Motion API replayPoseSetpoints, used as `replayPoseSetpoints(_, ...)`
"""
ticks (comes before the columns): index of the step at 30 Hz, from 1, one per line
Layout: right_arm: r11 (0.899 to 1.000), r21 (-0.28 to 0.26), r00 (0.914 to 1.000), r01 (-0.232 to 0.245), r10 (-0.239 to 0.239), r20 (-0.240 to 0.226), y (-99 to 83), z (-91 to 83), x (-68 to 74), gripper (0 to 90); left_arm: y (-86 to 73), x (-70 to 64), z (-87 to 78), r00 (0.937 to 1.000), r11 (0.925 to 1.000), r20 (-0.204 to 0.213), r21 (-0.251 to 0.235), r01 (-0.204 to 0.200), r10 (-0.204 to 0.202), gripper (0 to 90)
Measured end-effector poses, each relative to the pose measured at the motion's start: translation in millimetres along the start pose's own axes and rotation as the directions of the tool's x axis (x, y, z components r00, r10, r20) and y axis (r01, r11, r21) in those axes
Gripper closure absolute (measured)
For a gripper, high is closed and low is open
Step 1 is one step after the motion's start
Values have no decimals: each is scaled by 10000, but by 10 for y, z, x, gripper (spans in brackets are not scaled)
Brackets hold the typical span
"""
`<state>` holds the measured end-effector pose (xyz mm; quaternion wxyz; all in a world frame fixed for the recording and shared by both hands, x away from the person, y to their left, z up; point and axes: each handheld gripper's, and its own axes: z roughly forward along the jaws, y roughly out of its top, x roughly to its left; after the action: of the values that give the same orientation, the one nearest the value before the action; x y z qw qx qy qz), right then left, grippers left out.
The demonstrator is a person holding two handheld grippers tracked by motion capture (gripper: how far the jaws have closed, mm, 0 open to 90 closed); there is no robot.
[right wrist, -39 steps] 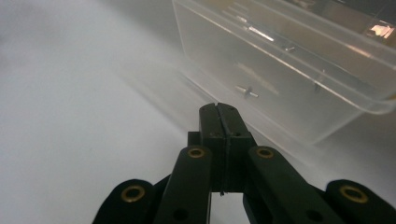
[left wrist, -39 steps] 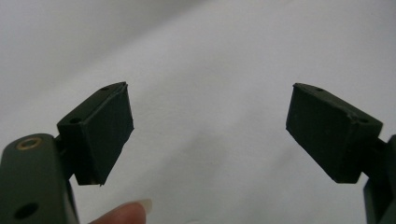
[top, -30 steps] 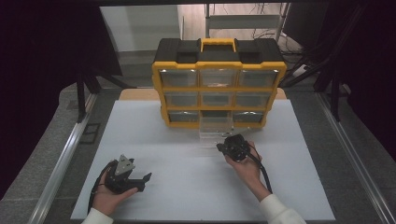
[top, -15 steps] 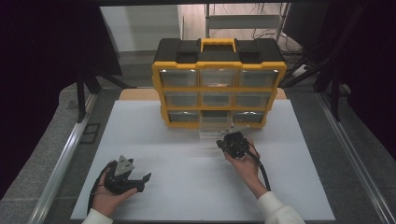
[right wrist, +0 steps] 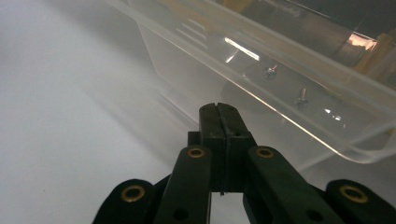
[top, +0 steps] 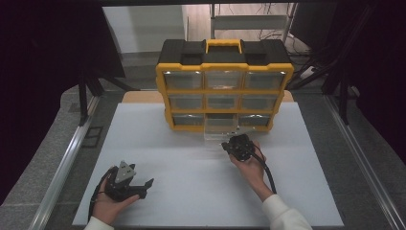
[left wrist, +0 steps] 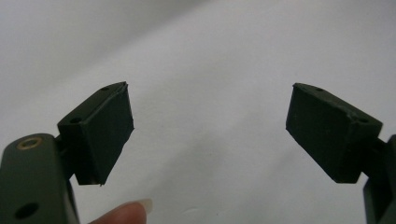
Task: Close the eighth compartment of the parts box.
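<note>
clear drawer [right wrist: 299, 93] cut off at right.

Clear plastic drawer [top: 221, 128], pulled partway out of organizer's bottom middle slot, two small screws [right wrist: 271, 71] inside

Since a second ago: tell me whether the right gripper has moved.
Yes, slightly. The right gripper has edged forward and a little left, toward the pulled-out clear drawer at the bottom of the yellow organizer; its jaws are shut.
</note>
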<state>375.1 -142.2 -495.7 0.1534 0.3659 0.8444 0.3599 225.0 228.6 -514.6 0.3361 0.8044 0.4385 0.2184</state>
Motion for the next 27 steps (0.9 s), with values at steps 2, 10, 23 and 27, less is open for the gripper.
replayPoseSetpoints(2, 10000, -13, 10000, 32, -32, 18, 3, 4, -2, 897, -2, 2, 8, 10000, 10000, 10, 51, -17, 17, 153)
replayPoseSetpoints(10, 10000, -12, 9999, 58, -58, 151, 5, 15, -18, 897, 1, 4, 24, 10000, 10000, 13, 89, -10, 10, 154)
replayPoseSetpoints(23, 9999, -69, 9992, -84, 86, 382, 22, 54, -66, 898, -3, 11, 18, 10000, 10000, -7, 88, -10, 10, 153)
replayPoseSetpoints(27, 9999, -118, 9991, -91, 96, 423, 34, 73, -71, 898, -2, 11, 18, 10000, 10000, -6, 83, -11, 11, 153)
